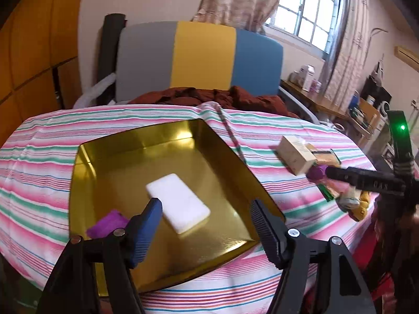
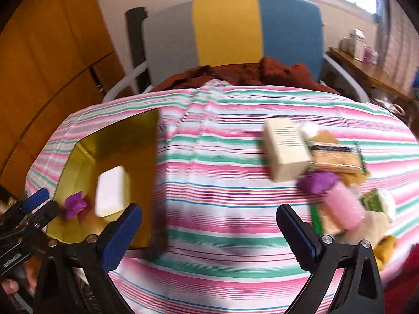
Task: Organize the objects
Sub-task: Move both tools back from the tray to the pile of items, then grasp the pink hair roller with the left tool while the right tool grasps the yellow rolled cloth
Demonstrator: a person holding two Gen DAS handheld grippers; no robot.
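A gold tray (image 1: 110, 146) (image 2: 78, 151) lies on the striped tablecloth. In it rest a white block (image 1: 178, 202) (image 2: 111, 193) and a small purple packet (image 1: 107, 223) (image 2: 74, 205). My left gripper (image 1: 207, 222) hovers open over the tray's near side, nothing between its fingers. My right gripper (image 2: 209, 225) hangs open above bare cloth, right of the tray. A pile to the right holds a cream box (image 1: 296, 154) (image 2: 286, 149), a purple packet (image 2: 316, 181), a pink bottle (image 2: 345, 209) and a yellow-green packet (image 2: 335, 155).
A chair with a grey, yellow and blue back (image 1: 201, 57) stands behind the table, with a dark red cloth (image 1: 209, 96) on it. A cluttered desk (image 1: 322, 99) stands at the far right under the window. Orange cabinets (image 1: 34, 52) stand to the left.
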